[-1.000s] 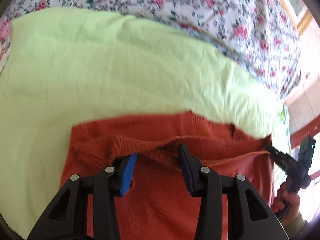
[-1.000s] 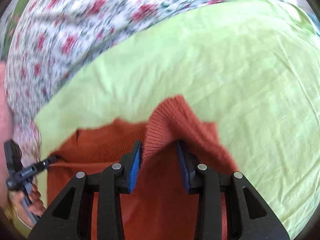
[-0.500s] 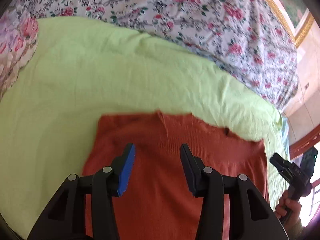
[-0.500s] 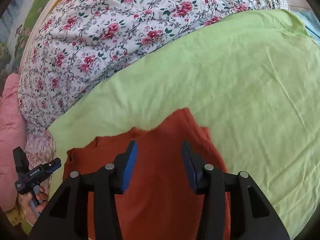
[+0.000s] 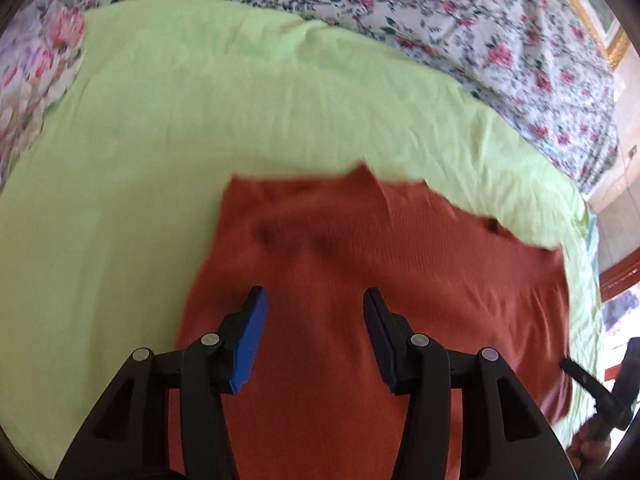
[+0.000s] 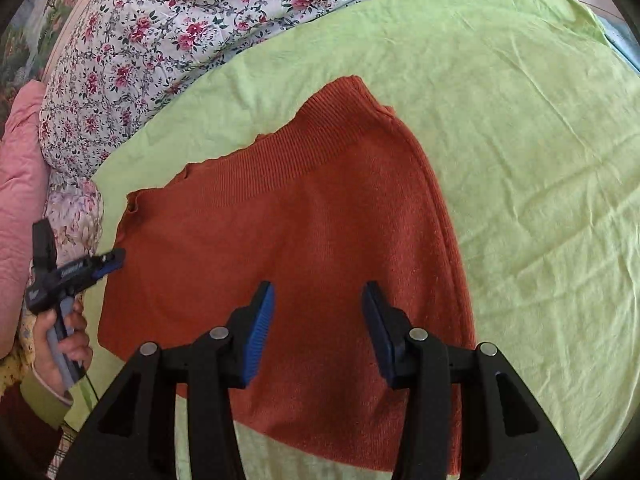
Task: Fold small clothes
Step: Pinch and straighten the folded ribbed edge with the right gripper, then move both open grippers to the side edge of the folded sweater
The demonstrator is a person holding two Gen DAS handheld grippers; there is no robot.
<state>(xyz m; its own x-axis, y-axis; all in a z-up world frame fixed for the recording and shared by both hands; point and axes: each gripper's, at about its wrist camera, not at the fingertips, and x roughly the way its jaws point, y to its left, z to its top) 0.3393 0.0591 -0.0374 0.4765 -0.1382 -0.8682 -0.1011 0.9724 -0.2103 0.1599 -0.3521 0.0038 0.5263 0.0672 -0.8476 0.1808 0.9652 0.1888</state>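
Your left gripper hangs above the orange knit garment, jaws spread apart with nothing between them; the blue pad faces inward across the gap. From this wrist the picture is motion-blurred, so fine knit detail is lost. The garment lies flat beneath the fingers and reaches toward the right edge of the view.

Your right gripper is likewise spread wide and empty, poised over the garment's middle. Whether either gripper touches the cloth, you cannot tell from these views.

The garment rests on a light green sheet spread over the bed. In the right wrist view it appears laid in a neat, roughly rectangular block: a ribbed band runs along the far edge, rising to a corner at the upper right, and a doubled seam line follows the right side. The near edge stops short of the bottom of the frame, with green sheet showing below it.

Beyond the sheet lies a floral bedcover, white with red roses. A pink pillow or quilt sits at the far left of the right wrist view.

Seen from the right wrist, your left hand grips its handle just off the garment's left edge. From the left wrist, your right hand shows dimly at the lower right margin.
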